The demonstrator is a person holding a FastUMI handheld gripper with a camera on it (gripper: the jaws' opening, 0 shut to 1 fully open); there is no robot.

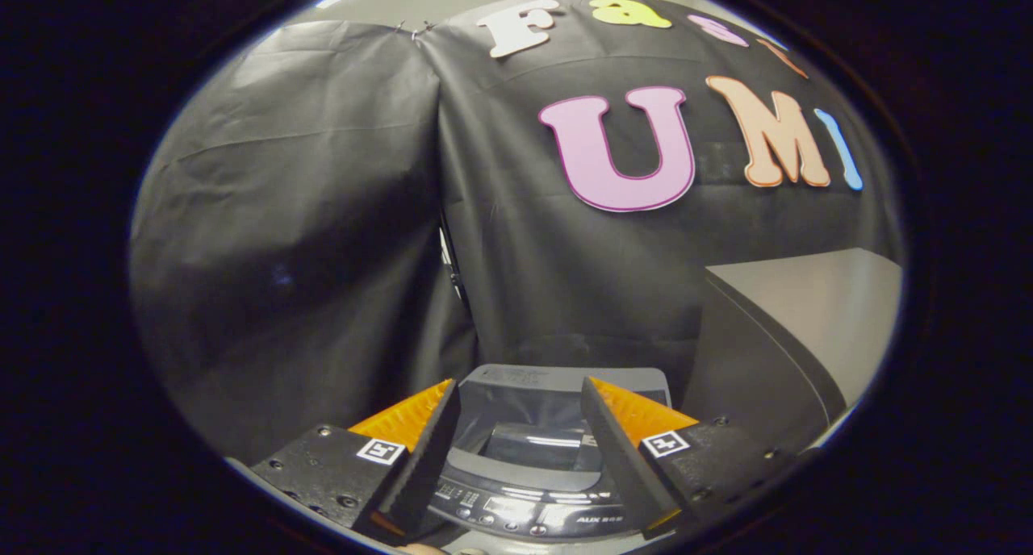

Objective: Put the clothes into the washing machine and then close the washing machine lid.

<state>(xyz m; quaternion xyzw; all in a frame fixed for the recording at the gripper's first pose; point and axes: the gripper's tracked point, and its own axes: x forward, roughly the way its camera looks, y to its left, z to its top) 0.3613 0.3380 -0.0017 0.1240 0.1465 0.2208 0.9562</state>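
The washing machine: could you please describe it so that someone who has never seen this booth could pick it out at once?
Start at the black cloth wall and look down to its foot, beside the tall grey cabinet. There, seen between the open jaws of the gripper, stands the small grey washing machine. Unlike the plain cabinet, it has a glossy dark lid on top and a curved button panel nearest the jaws.

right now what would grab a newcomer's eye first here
The two orange-backed fingers of the open gripper, spread apart with nothing between them. Framed in the gap just ahead sits the washer, lid down, its control panel nearest. A grey box stands to its right.
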